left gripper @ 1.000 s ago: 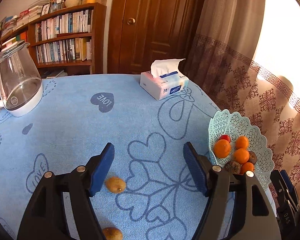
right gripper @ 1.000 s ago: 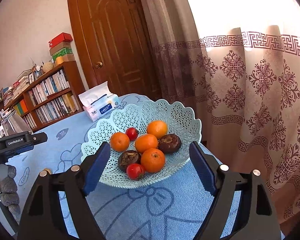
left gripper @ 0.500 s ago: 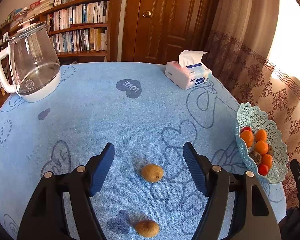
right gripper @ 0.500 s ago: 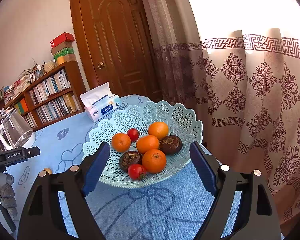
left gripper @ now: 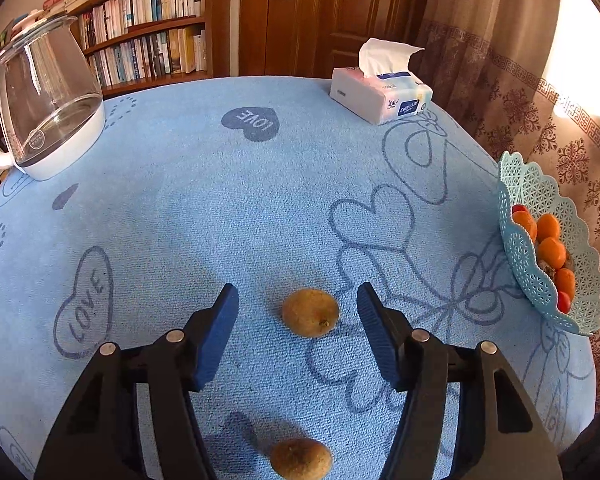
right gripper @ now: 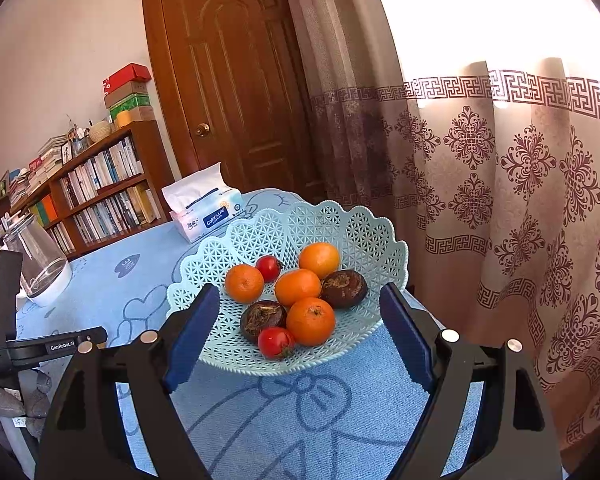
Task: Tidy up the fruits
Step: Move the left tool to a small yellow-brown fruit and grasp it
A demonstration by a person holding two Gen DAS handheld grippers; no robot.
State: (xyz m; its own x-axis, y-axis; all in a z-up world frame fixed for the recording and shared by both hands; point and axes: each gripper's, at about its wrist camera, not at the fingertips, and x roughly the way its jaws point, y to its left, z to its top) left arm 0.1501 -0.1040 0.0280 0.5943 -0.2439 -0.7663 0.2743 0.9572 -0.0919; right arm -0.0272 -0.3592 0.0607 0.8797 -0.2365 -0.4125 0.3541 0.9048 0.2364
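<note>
Left tool (left gripper: 298, 312) mine, jaws just closing around small round brown fruit (left gripper: 310, 312) on blue worktop (left gripper: 204, 200), pads not touching yet. Right tool (right gripper: 300, 320) spread, empty, waiting before pale green lattice basket (right gripper: 364, 232), fruit's likely destination.

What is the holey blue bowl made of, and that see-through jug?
The bowl looks like moulded plastic, matte pale blue: its lattice holes and scalloped rim are perfectly regular. The jug seems to be clear glass, though it could be plastic, glossy with reflections, on a white plastic-looking base.
</note>
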